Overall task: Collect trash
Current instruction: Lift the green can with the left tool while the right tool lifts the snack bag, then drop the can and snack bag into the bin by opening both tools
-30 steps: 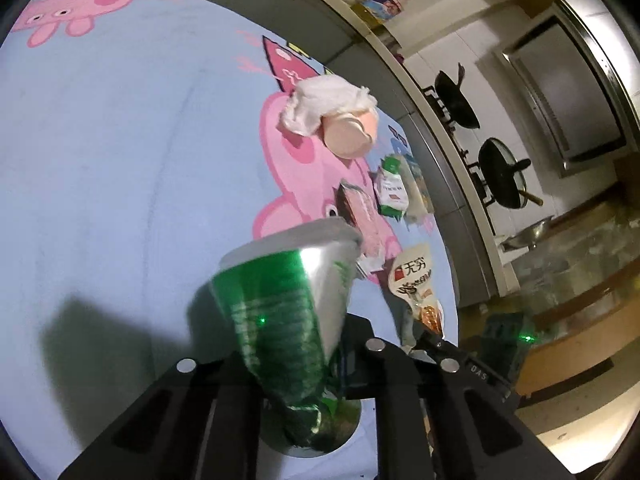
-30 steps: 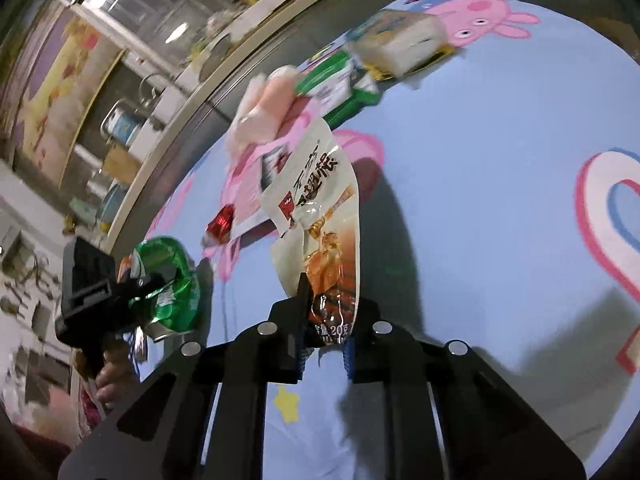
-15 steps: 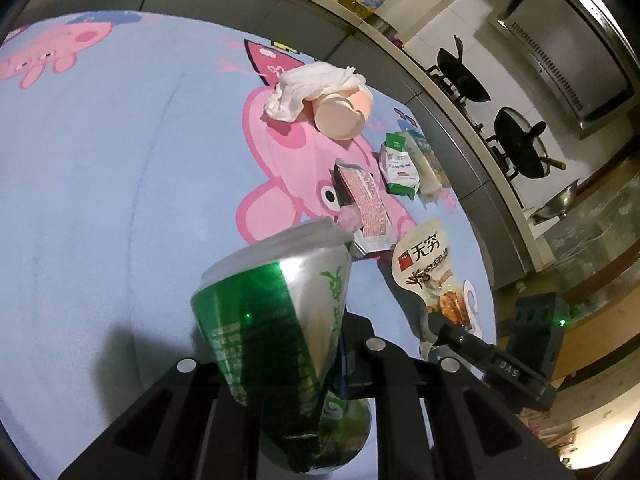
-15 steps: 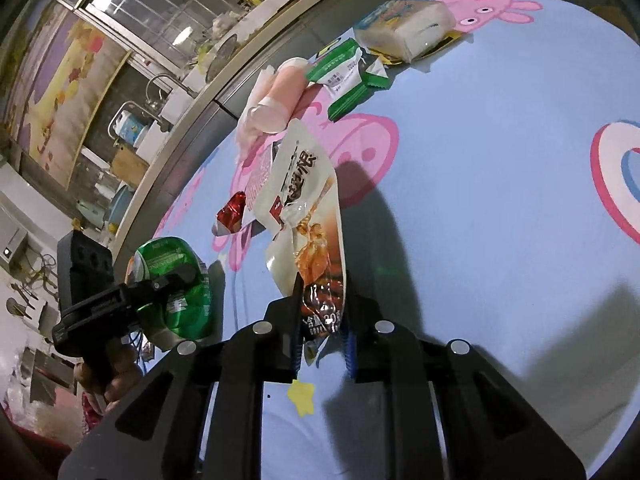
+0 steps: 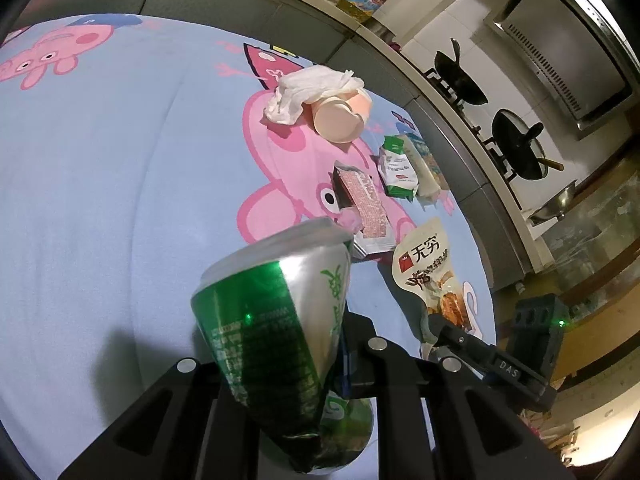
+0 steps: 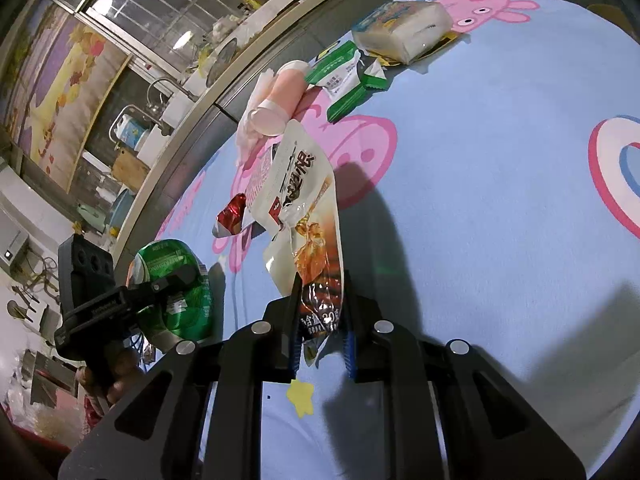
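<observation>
The left gripper [image 5: 320, 364] is clamped on a crushed green aluminium can [image 5: 276, 332], its thin wall dented and creased, the silvery rim tilted up and away over the table. From the right wrist view the same can [image 6: 172, 292] shows as a shiny green round held off the near left edge of the table, with the left gripper [image 6: 176, 276] across it.

The right gripper [image 6: 320, 320] has its two fingers pinched in close on the bottom end of a glossy plastic snack pouch [image 6: 308, 216], white at the top with red and black print, brownish and crinkled lower down; the pouch stands up from the fingers, lifted clear of the cloth. In the left wrist view that pouch [image 5: 426, 268] hangs near the table's right edge.

The table wears a soft pale-blue tablecloth [image 5: 120, 168] printed with pink cartoon pigs. More litter lies toward the far edge: a crumpled white tissue [image 5: 308, 92] touching a pinkish paper cup [image 5: 340, 116] on its side, a flat torn-open foil wrapper [image 5: 366, 208] with a red speckled face, a green-and-white packet [image 5: 396, 168], and just beside it a clear puffy bag [image 6: 404, 28]. A small red foil scrap [image 6: 232, 216] lies near the wrapper.
</observation>
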Demonstrator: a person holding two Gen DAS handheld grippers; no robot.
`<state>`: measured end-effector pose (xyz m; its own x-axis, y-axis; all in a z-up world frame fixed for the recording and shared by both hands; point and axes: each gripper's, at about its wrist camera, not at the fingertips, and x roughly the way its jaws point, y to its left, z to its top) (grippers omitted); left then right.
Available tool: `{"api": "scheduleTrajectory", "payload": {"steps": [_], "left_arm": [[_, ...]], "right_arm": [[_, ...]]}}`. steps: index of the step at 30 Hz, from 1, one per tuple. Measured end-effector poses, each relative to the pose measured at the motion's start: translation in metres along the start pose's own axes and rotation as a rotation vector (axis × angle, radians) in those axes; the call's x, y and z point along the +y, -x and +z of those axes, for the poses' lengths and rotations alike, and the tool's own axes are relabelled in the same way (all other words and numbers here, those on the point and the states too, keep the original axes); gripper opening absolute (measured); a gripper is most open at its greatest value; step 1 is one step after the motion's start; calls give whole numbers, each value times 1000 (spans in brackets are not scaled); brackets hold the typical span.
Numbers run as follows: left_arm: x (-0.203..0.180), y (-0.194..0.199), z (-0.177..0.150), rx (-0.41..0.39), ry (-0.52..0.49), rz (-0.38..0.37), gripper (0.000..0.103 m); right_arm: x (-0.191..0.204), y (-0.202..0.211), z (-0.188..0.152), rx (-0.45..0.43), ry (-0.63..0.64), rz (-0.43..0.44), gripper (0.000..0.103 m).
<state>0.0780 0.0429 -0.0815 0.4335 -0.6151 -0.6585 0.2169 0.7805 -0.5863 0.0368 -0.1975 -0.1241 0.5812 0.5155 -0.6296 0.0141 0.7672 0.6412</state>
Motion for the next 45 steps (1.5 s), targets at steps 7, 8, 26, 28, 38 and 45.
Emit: {"api": "scheduleTrajectory", "payload": {"steps": [7, 8, 26, 28, 38, 45], "left_arm": [[-1, -1, 1, 3, -8, -13, 16], [-1, -2, 1, 4, -10, -15, 17], [-17, -3, -1, 17, -47, -36, 11], [-29, -7, -2, 30, -77, -40, 11], [-94, -54, -8, 141, -224, -86, 11], [-145, -103, -1, 220, -352, -99, 11]], "right_arm": [[-5, 2, -1, -3, -13, 12, 15], [-5, 2, -1, -3, -14, 13, 15], [-15, 16, 0, -32, -14, -29, 12], [-24, 23, 1, -50, -33, -38, 12], [-61, 58, 3, -137, -92, -76, 12], [-84, 83, 3, -202, -125, -107, 12]]}}
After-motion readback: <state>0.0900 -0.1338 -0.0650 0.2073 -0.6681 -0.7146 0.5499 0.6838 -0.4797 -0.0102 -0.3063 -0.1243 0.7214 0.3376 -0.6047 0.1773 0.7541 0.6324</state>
